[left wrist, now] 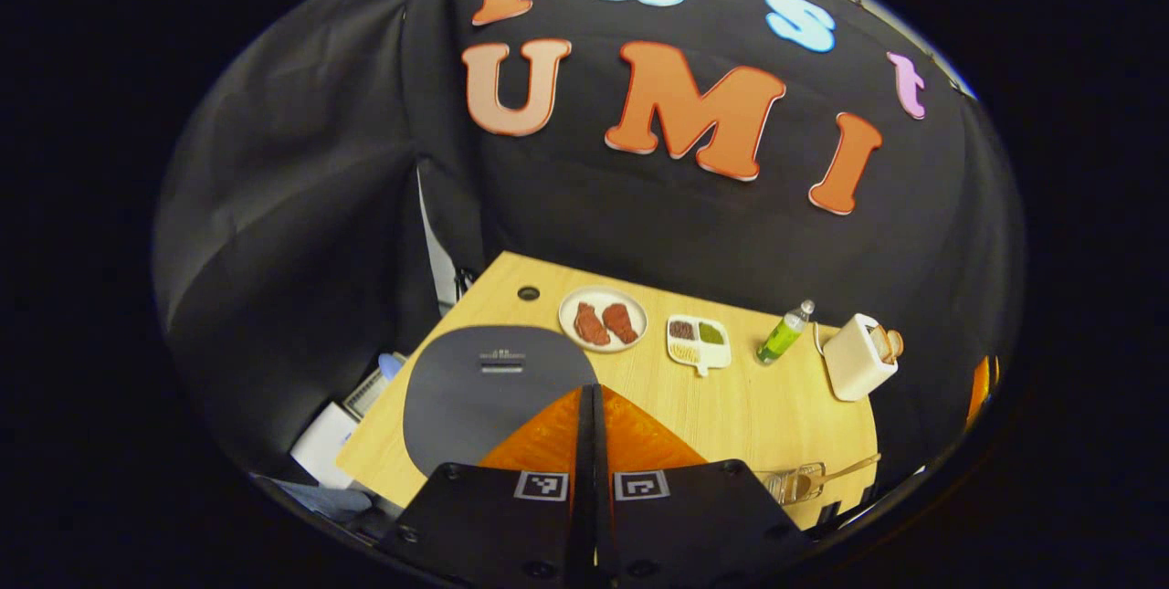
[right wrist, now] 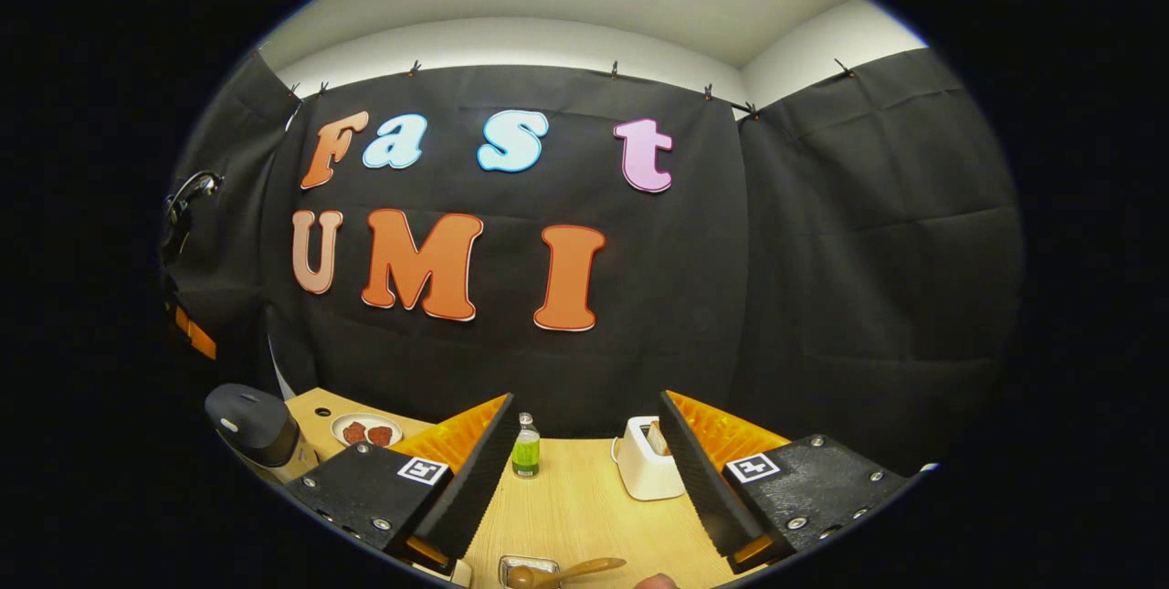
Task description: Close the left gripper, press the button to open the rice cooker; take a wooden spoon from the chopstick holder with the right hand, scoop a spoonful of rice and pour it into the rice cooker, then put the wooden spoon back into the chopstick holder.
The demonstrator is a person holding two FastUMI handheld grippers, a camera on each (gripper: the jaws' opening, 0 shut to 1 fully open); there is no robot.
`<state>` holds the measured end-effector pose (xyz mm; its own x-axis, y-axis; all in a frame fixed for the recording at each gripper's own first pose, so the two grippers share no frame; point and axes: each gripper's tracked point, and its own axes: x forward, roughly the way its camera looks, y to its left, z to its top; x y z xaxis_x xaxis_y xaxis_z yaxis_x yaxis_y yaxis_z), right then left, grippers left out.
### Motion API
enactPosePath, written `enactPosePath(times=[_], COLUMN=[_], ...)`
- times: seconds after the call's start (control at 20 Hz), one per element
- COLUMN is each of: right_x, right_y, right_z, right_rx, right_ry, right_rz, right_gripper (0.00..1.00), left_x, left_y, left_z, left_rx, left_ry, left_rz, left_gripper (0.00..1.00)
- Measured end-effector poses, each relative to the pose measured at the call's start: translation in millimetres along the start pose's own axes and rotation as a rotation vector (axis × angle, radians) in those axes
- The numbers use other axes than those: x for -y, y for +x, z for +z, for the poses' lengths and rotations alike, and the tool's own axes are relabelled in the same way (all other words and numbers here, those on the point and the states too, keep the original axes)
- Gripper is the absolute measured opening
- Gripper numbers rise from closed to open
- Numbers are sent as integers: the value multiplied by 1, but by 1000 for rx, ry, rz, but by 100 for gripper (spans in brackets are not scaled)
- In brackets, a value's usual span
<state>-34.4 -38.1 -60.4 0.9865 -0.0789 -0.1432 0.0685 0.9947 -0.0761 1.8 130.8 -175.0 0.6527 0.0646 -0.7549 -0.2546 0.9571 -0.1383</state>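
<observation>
Hidden: rice cooker (left wrist: 489, 393) front behind left gripper (left wrist: 591, 406), button not discernible; wooden spoon (right wrist: 566, 571) and its clear holder (right wrist: 528, 571) cut off at view's bottom edge | Position: cooker lid directly beyond left fingertips; spoon below, between right gripper (right wrist: 584, 443) fingers | Grippers: left fingers pressed together, empty; right wide apart, empty

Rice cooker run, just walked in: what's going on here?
A person holds a gripper in each hand. The left gripper is shut, with nothing between its fingers, and hangs over the front edge of the rice cooker, whose lid is down. The right gripper is open and empty above the table. The wooden spoon lies in a small clear holder near the table's edge. Farther back stand a green bottle, a toaster and a plate of food.
</observation>
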Motion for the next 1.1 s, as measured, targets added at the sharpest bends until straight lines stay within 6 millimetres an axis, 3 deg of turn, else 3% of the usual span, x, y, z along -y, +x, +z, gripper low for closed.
enactPosePath(times=[0.1,0.15,0.2,0.35,0.4,0.45,0.5,0.8,0.85,0.9,1.0,1.1], right_x=[3,4,4,4,6,6,6,5,6,8,10,11], right_y=[-2,-2,-3,-5,-6,-6,-7,-7,-6,-7,-8,-7], right_z=[-8,-11,-15,-29,-31,-33,-35,-49,-53,-55,-60,-64], right_rx=[-18,-25,-34,-69,-72,-72,-77,-117,-122,-127,-139,-151], right_ry=[3,7,9,-6,-8,-6,-2,24,26,29,32,31], right_rz=[-10,-13,-14,-20,-26,-30,-29,-38,-41,-45,-53,-58], right_gripper=[95,95,95,95,95,95,95,95,95,95,95,95], left_x=[-19,-20,-23,-36,-40,-45,-49,-67,-72,-69,-71,-71], left_y=[11,17,19,31,35,36,39,53,57,56,57,57], left_z=[-23,-32,-42,-72,-78,-82,-85,-109,-113,-116,-114,-118], left_rx=[-97,-136,-185,-297,-326,-348,-367,-437,-437,-446,-435,-447], left_ry=[-34,-58,-85,-136,-146,-159,-168,-179,-175,-181,-169,-193], left_rz=[39,44,48,67,73,80,90,131,140,137,138,137], left_gripper=[5,0,5,0,5,0,5,5,0,5,0,5])
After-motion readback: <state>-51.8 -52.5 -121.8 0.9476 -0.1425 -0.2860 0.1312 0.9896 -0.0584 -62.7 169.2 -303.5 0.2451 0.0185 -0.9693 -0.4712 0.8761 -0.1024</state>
